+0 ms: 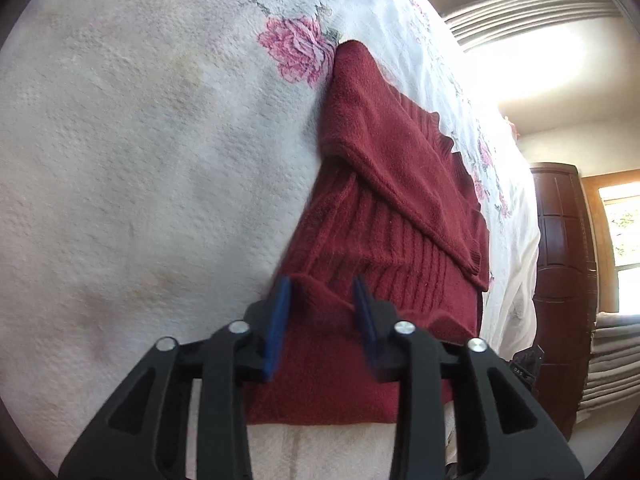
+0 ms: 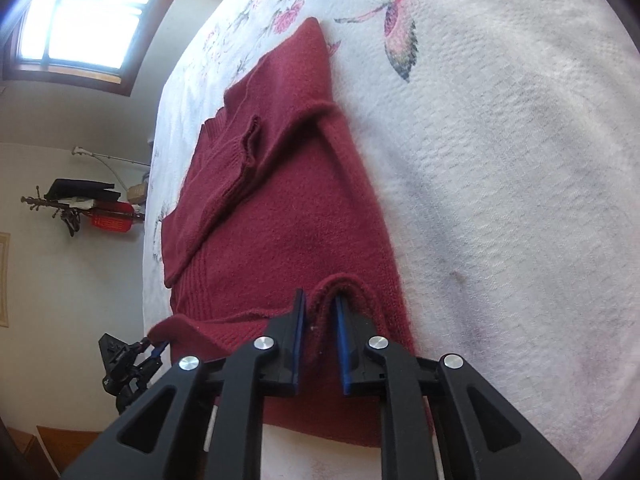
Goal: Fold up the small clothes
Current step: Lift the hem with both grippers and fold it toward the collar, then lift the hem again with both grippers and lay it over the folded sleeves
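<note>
The left claw straddles a raised ridge of the dark red sweater near its hem, blue pads apart. Its 2 sleeves lie crossed over the body on the floral bedspread.
</note>
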Motion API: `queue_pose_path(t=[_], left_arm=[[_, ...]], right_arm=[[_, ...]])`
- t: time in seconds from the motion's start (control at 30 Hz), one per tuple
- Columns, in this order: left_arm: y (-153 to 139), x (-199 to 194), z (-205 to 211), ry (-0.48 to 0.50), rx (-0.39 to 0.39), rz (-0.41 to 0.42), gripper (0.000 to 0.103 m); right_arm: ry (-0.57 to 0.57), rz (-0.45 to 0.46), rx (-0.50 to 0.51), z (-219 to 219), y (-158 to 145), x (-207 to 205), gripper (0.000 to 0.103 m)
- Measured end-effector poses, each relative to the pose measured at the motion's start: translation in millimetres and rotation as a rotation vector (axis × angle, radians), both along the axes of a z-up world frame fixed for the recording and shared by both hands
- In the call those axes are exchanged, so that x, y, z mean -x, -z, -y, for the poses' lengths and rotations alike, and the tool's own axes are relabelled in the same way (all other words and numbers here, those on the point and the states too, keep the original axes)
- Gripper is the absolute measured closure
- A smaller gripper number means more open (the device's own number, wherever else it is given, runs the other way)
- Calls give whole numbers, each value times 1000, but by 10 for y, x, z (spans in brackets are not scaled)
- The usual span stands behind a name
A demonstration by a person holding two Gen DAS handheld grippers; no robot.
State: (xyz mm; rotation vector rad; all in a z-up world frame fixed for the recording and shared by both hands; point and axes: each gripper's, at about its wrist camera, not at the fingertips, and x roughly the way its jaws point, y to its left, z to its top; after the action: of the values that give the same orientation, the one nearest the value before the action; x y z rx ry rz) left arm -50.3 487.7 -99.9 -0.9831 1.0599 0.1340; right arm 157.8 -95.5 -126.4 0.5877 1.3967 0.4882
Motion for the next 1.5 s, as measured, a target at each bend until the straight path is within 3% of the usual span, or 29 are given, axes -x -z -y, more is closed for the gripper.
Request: queue_pose_path(t=[0.13,0.3,0.57,0.63,0.73,0.83,1.07,1.17,1.27,1.4,1.47,1.5], left_arm=[[-134,113,-110,5,-79,25,60],[-271,-177,212,198,-291,35,57],[2,-632,654,404,-458,-28,52],[44,-669,711,432,-477,-40,59],[46,-667,777,458,-536,-47,90],[-29,-601,783,450,-545,-12,97],[-262,-419,827,440,-502,92,98],[-147,-474,874,463,-510,55,98],[55,-584,853,467,-485,0,93],[168,-668,897,480,-512,-27,87],[157,-666,933,485,-531,-28,92],[131,-650,950,484,-546,-23,95]], right_arm=[[-3,68,72,49,-134,6,73],[-14,137,83,87,-314,-10,71],[-94,176,146,-96,-360,4,65],[-114,186,173,-131,-347,0,64],[-135,194,195,-166,-328,-18,64],[-155,203,199,-203,-322,-44,64],[-265,270,264,-374,-384,-61,56],[-328,272,286,-478,-341,-79,48],[-392,263,337,-595,-238,-92,47],[-463,254,419,-736,-75,-78,47],[-474,264,450,-764,-48,-47,55],[-482,275,446,-770,-65,-30,67]])
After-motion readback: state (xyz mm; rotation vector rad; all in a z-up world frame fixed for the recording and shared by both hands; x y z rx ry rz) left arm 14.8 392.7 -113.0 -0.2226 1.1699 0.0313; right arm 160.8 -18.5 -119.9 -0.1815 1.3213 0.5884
